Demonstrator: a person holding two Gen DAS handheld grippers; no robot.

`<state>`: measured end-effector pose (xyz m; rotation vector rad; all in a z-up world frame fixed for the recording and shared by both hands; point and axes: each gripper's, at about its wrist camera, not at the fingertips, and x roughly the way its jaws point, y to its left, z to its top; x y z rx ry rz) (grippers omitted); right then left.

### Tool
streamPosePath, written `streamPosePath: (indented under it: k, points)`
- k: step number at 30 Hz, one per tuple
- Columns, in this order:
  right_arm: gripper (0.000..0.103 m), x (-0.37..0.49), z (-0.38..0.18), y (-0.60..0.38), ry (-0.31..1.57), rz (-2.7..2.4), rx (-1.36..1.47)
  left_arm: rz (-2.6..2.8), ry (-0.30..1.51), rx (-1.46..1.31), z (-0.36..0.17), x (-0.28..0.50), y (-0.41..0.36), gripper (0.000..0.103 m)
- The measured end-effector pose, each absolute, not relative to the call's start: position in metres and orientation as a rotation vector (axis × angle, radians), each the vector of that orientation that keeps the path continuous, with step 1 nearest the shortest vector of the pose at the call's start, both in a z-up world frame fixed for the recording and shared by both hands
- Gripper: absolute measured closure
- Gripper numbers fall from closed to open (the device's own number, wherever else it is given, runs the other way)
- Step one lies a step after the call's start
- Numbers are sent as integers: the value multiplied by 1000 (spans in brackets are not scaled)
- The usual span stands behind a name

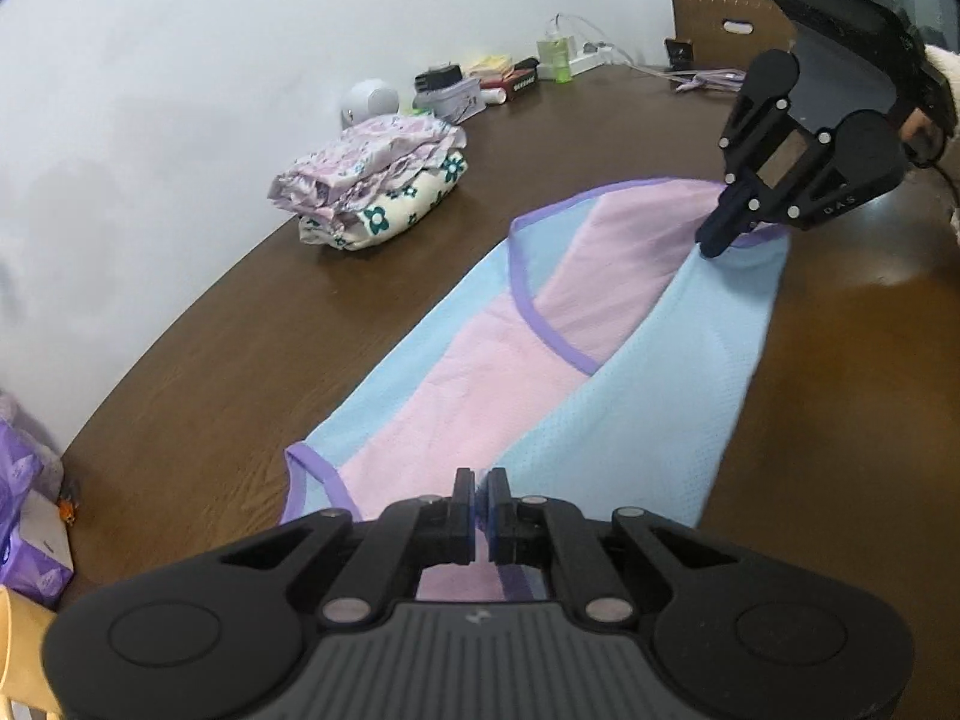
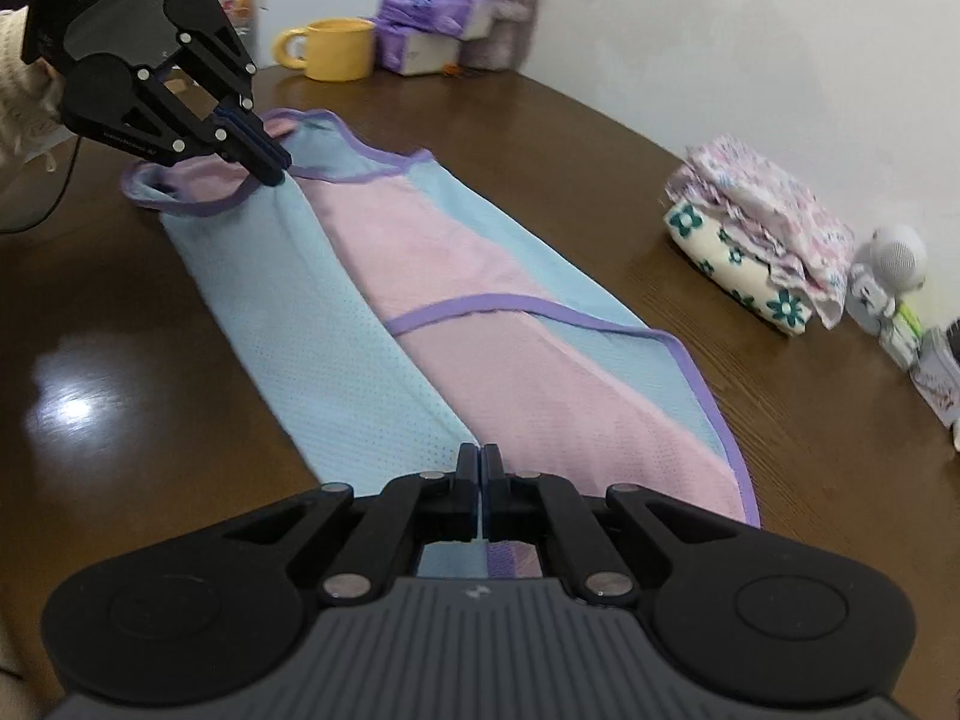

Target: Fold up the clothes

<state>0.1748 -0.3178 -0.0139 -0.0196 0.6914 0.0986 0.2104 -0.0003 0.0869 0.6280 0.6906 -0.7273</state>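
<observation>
Left wrist view: garment (image 1: 660, 396) thin, soft, light; pinched at opposite ends by left gripper (image 1: 480, 483) and right gripper (image 1: 717, 240), both clamped; best held at hems.

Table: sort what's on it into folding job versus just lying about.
Folding job:
- blue and pink garment, pinched at opposite ends by the left tool and right tool
- stack of folded clothes

Lying about:
- yellow mug
- tissue packs
- green bottle
- white speaker

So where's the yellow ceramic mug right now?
In the right wrist view, the yellow ceramic mug stands at the far top edge of the brown wooden table, beside the purple tissue packs.
</observation>
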Motion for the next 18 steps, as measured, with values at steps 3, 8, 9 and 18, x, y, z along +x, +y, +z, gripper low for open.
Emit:
streamPosePath:
  k: [3,8,9,18]
  points:
    - [102,175,-14,-318,691,99,-20,-743,722,629,75,216,0,100]
    - [102,175,-14,-317,691,99,-20,-728,773,574,59,227,4,98]
    - [101,175,-14,-317,691,99,-20,-717,784,548,58,230,7,94]
    - [81,174,-14,-316,691,100,-19,-611,678,341,83,198,36,56]
